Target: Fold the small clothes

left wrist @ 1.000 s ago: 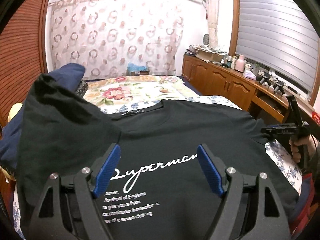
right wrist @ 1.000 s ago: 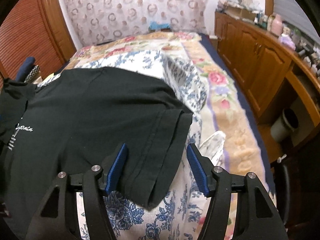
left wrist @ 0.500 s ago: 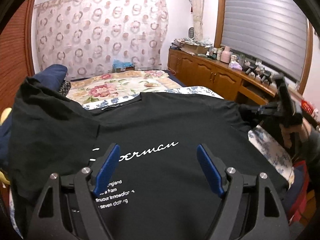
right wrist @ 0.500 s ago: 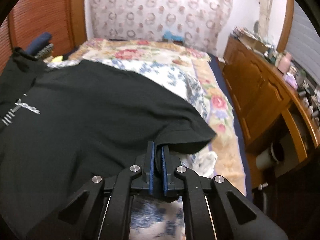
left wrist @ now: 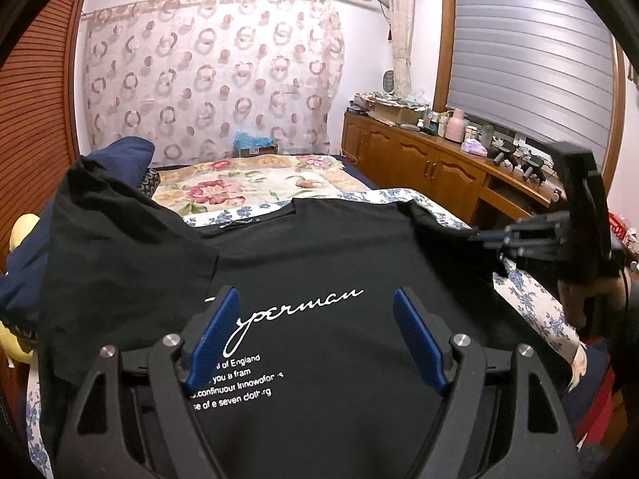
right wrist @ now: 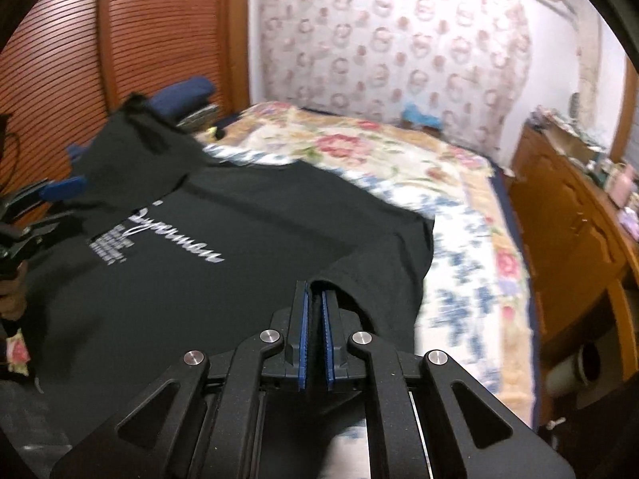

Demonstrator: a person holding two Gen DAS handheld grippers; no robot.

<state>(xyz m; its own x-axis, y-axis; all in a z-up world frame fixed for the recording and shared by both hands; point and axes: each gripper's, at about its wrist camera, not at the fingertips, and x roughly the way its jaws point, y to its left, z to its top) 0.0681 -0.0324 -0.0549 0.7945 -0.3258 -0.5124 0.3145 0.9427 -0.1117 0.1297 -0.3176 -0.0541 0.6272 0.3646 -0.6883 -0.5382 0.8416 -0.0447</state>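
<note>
The T-shirt (left wrist: 319, 263) is showing black with white lettering. The bedspread (left wrist: 247, 187) is showing cream with pink flowers, the sheet (right wrist: 459, 239) white with blue flowers. The curtain (left wrist: 211, 92) is wearing brownish rings; the cabinet (left wrist: 419, 163) is glowing orange-brown.

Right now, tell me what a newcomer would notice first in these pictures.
A black T-shirt with white script lettering lies spread over the flowered bedspread at centre. The right tongs are shut on its sleeve, lifting it at the shirt's right edge. The left tongs hover open over the lettering.
</note>
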